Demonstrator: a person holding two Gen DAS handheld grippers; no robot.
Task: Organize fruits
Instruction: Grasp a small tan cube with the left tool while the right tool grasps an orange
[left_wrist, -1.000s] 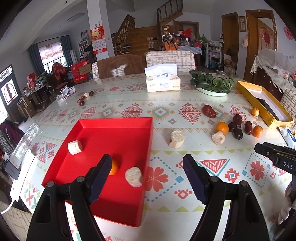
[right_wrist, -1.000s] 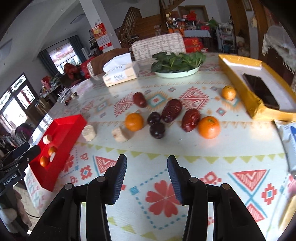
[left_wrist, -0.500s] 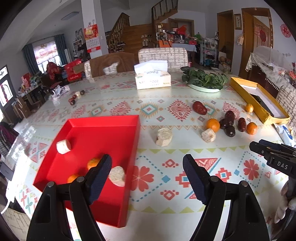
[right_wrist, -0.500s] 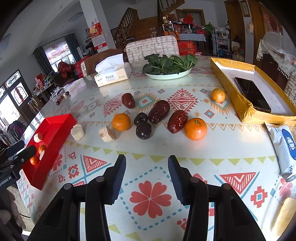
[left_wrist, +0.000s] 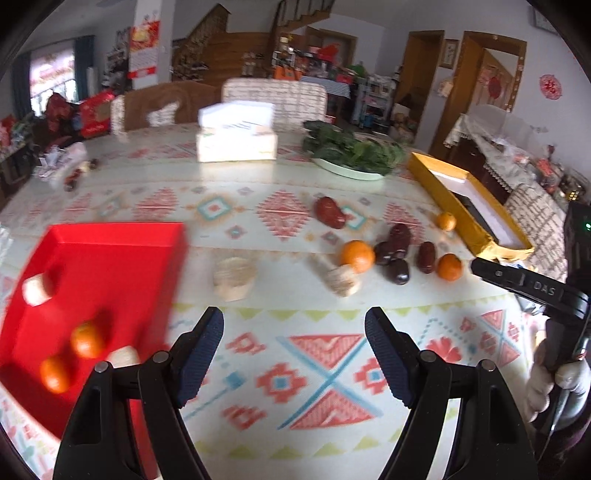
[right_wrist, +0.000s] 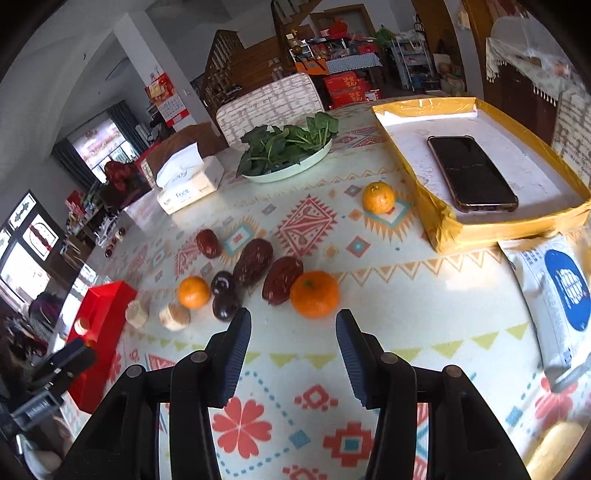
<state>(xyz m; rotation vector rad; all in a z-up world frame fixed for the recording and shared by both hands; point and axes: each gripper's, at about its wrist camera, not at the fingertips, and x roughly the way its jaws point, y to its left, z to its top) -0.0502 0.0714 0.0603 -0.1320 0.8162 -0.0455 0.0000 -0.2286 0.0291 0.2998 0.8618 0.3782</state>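
A red tray (left_wrist: 110, 258) at the left holds two oranges (left_wrist: 86, 339) and pale cut chunks (left_wrist: 35, 291); it also shows in the right wrist view (right_wrist: 107, 306). Loose on the patterned tablecloth lie oranges (right_wrist: 314, 294), dark red dates (right_wrist: 255, 260), dark plums (right_wrist: 225, 306) and pale chunks (left_wrist: 234, 278). My left gripper (left_wrist: 294, 354) is open and empty, right of the tray. My right gripper (right_wrist: 293, 350) is open and empty, just in front of the nearest orange.
A yellow-rimmed box (right_wrist: 443, 221) with a phone (right_wrist: 471, 173) sits at the right. A plate of greens (right_wrist: 288, 151) and a tissue box (right_wrist: 188, 181) stand at the back. A blue-and-white packet (right_wrist: 554, 288) lies at the right edge.
My left gripper has swung right, away from the tray toward the loose fruit. My right gripper has moved forward, closer to the nearest orange. Both stay open.
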